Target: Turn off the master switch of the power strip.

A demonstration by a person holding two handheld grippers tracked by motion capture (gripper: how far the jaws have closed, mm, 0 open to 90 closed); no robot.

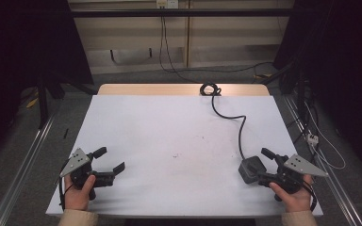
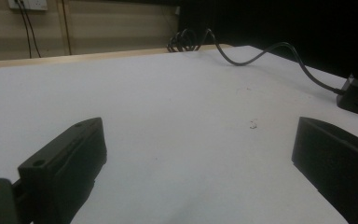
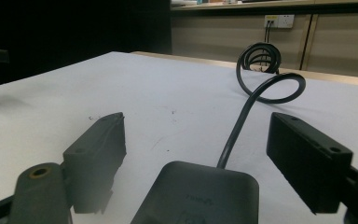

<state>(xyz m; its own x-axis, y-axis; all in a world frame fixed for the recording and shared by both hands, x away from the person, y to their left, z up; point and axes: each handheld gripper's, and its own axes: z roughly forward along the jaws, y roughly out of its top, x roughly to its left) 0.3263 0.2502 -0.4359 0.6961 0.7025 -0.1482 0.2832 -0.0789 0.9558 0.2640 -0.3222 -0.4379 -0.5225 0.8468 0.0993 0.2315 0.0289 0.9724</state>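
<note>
Charger block [image 1: 251, 169]: dark, boxy, flat on the white table [image 1: 169, 127] at about 4 o'clock from its middle, near the front right corner. Its cord [image 1: 240, 134] runs off toward 12 o'clock and ends in a coil [image 1: 210, 89] at the far edge.

Your right gripper [image 1: 262, 164] sits right at the block. In the right gripper view the block [image 3: 198, 193] lies between the jaws, gaps on both sides, pads not pressing. So: jaws apart, nothing clamped. Reads as either a release or a line-up for a grasp; I can't tell which.

Next, if you mean to lift it, close squarely on the block's sides, clear of the cord [image 3: 235, 135] leaving its far face.

Your left gripper [image 1: 109, 164] rests at 8 o'clock, jaws wide apart, holding nothing, well clear of the block.

Only the cord could drag or snag.
</note>
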